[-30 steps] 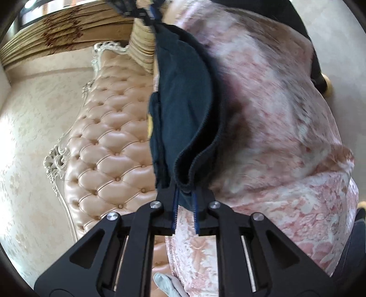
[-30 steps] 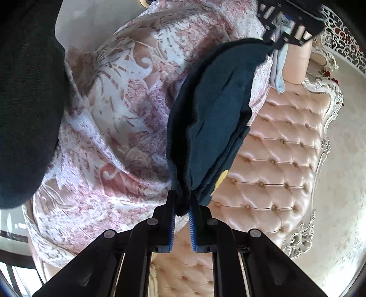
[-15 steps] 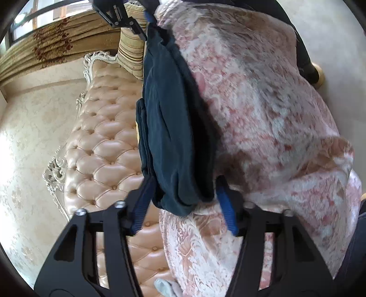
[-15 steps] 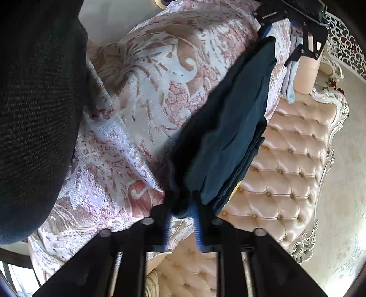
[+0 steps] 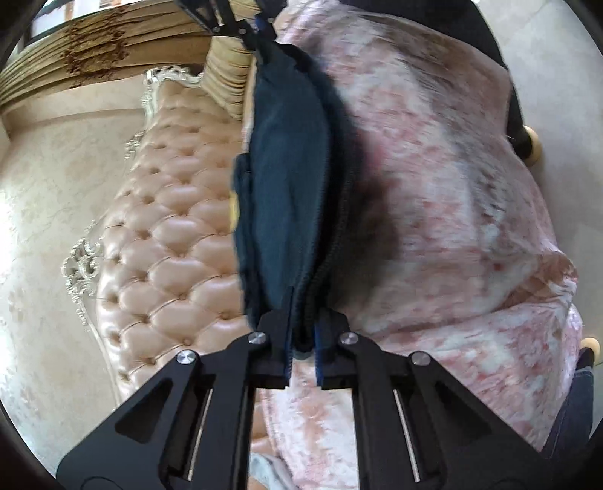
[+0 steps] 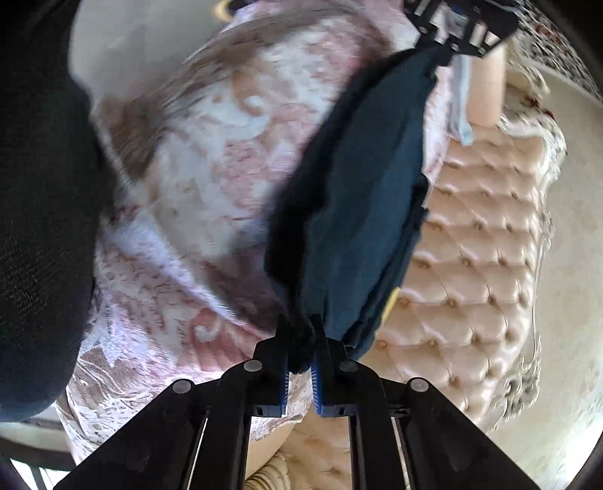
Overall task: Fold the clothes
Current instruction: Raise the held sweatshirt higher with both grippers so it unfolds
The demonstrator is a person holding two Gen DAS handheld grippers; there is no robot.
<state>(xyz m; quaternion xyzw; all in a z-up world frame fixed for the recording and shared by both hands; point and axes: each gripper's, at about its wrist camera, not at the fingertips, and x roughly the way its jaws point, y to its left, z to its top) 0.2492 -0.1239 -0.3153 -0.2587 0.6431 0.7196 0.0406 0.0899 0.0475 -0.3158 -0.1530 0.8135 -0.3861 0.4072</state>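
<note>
A dark navy garment point(image 5: 290, 188) with a bit of yellow print hangs stretched between my two grippers, above the pink patterned bedspread point(image 5: 452, 188). My left gripper point(image 5: 303, 339) is shut on one end of its folded edge. My right gripper point(image 6: 301, 354) is shut on the other end of the garment point(image 6: 361, 211). Each gripper shows in the other's view, the right gripper point(image 5: 260, 30) at the top of the left wrist view, the left gripper point(image 6: 448, 41) at the top of the right wrist view.
A tufted peach leather headboard point(image 5: 166, 241) with a carved white frame stands beside the bed point(image 6: 471, 264). A striped pillow point(image 5: 226, 79) and a pale blue cloth point(image 6: 461, 101) lie near it. A person's dark clothing point(image 6: 41, 226) fills the left of the right wrist view.
Half a second ago my left gripper's jaws stood wide around the garment's edge; now they are shut on it. The garment is pulled taut again between both grippers.
</note>
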